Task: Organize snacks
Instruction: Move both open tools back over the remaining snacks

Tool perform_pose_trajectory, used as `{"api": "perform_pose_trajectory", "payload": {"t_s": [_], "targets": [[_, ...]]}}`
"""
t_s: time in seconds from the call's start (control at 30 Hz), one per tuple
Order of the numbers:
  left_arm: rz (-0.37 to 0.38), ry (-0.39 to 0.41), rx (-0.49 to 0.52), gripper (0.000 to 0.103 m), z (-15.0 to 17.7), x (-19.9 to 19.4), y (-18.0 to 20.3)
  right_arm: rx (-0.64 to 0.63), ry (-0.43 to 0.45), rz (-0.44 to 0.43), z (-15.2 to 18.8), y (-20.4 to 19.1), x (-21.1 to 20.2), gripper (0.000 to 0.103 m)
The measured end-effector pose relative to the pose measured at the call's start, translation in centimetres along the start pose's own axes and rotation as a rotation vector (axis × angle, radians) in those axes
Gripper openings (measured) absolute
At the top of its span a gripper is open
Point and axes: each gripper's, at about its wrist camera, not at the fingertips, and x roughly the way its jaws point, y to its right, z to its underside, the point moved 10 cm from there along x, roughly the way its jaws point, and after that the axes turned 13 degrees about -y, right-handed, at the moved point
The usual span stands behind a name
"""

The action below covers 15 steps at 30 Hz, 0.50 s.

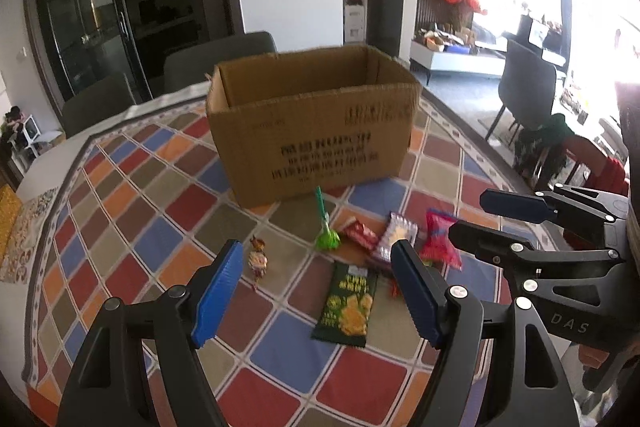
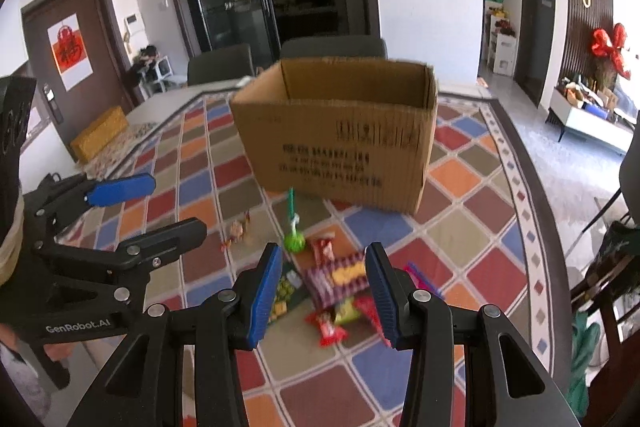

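An open cardboard box (image 1: 312, 131) (image 2: 340, 139) stands on the checked tablecloth (image 1: 132, 211). In front of it lie snacks: a green lollipop (image 1: 327, 239) (image 2: 294, 241), a dark green packet (image 1: 348, 303), a small wrapped candy (image 1: 258, 261), a red packet (image 1: 360, 233), a purple wafer packet (image 1: 394, 237) (image 2: 336, 279) and a pink packet (image 1: 440, 241). My left gripper (image 1: 317, 247) (image 2: 176, 203) hovers open above the green packet and holds nothing. My right gripper (image 2: 324, 251) (image 1: 469, 213) hovers open over the wafer packet, also holding nothing.
Grey chairs (image 1: 224, 59) stand behind the table's far edge. A yellow box (image 2: 100, 137) lies at the table's left end. A red sleeve (image 1: 604, 171) shows behind the right gripper. More small red sweets (image 2: 328, 327) lie nearest me.
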Motion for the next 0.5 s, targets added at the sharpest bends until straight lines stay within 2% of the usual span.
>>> {"api": "perform_pose_trajectory", "payload": {"t_s": [0.5], "targets": [[0.037,-0.144,0.067,0.075,4.0,5.4,0.9,0.006,-0.191,0.008,5.5,0.3,5.2,0.045]]}}
